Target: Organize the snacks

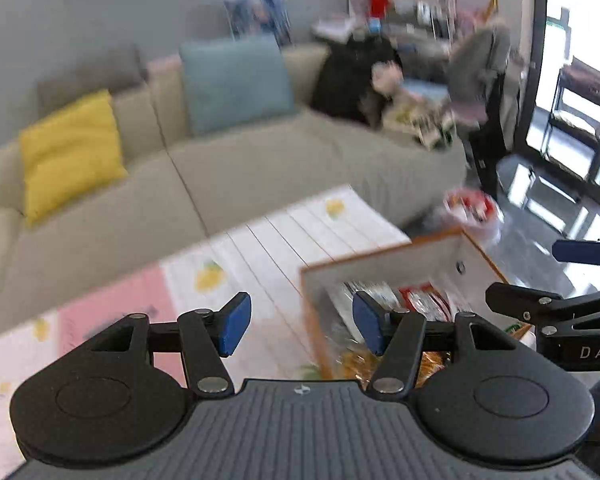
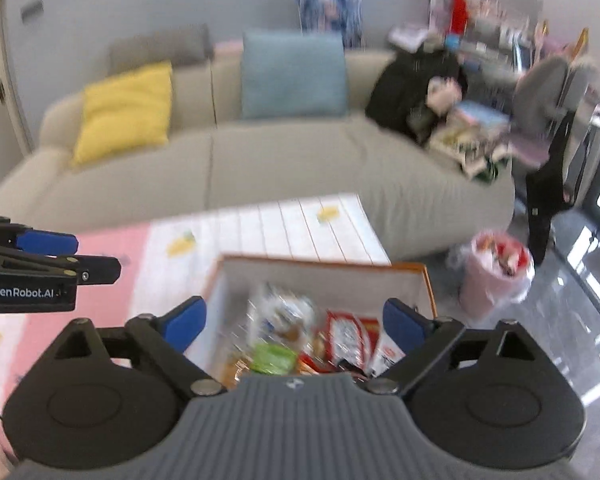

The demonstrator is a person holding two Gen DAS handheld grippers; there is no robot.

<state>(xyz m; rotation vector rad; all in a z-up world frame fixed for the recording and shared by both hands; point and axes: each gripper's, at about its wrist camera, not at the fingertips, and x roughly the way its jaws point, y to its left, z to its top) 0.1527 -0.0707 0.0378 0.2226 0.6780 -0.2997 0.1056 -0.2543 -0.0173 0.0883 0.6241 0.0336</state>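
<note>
An orange-rimmed box [image 2: 380, 284] with white inner walls stands on the table and holds several snack packets [image 2: 340, 340], among them a red one and a green one. The same box [image 1: 384, 276] shows at the lower right of the left wrist view. My right gripper [image 2: 296, 326] hangs above the box, open, with nothing between its blue pads. My left gripper [image 1: 302, 326] is open too and empty, over the box's left wall and the tablecloth. Each gripper shows at the edge of the other's view. Both pictures are blurred.
The table carries a white and pink cloth [image 2: 292, 220] with lemon prints. Behind it stands a beige sofa [image 2: 284, 160] with a yellow cushion [image 2: 124, 108], a blue cushion [image 2: 294, 76] and piled clothes. A pink bin [image 2: 496, 272] with a bag stands on the floor at the right.
</note>
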